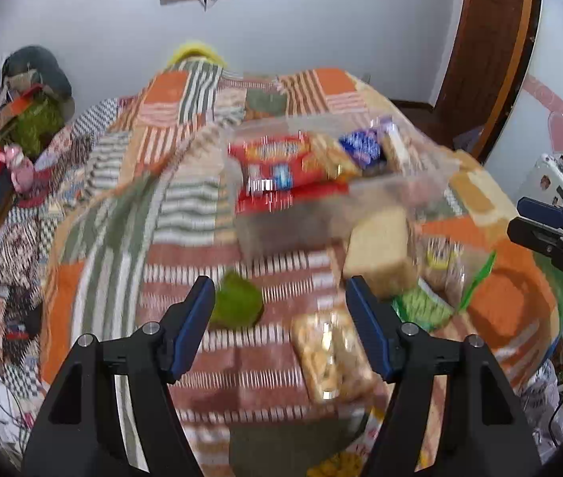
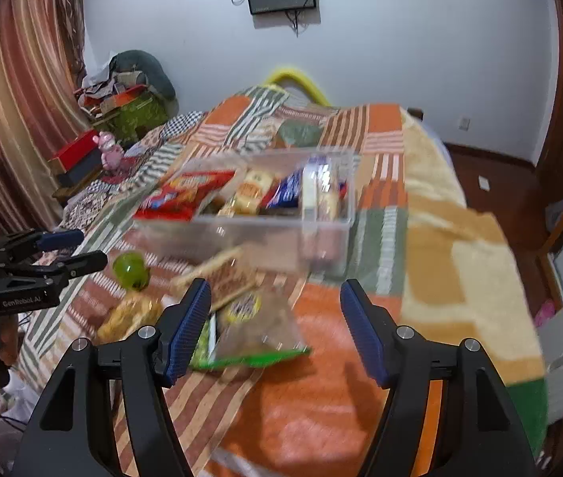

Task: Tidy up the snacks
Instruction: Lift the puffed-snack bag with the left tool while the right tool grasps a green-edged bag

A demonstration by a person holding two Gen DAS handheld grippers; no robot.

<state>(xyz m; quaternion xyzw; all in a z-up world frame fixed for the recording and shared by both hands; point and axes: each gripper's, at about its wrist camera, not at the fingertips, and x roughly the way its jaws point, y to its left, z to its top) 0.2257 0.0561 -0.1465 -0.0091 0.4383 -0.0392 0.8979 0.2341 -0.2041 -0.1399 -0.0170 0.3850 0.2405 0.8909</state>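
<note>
A clear plastic bin [image 1: 281, 234] [image 2: 241, 234] on the patchwork bed holds a red cracker pack [image 1: 277, 159] [image 2: 182, 194], a blue pack [image 1: 360, 145] [image 2: 287, 190] and biscuit packs. In front lie a tan wafer pack [image 1: 380, 250] [image 2: 225, 274], a clear cookie pack [image 1: 329, 353] [image 2: 128, 316], a green-edged bag [image 1: 444, 274] [image 2: 257, 334] and a green ball-like snack [image 1: 237, 302] [image 2: 130, 270]. My left gripper [image 1: 281, 318] is open and empty above the loose packs. My right gripper [image 2: 275, 326] is open and empty beside the green-edged bag.
The patchwork blanket [image 1: 122, 206] [image 2: 440, 258] covers the bed. A pink toy [image 1: 19, 171] [image 2: 108, 151] and red box [image 2: 76, 153] sit at the far left edge. Striped curtains [image 2: 11, 99] hang at the left, a wooden door [image 1: 492, 39] at the right.
</note>
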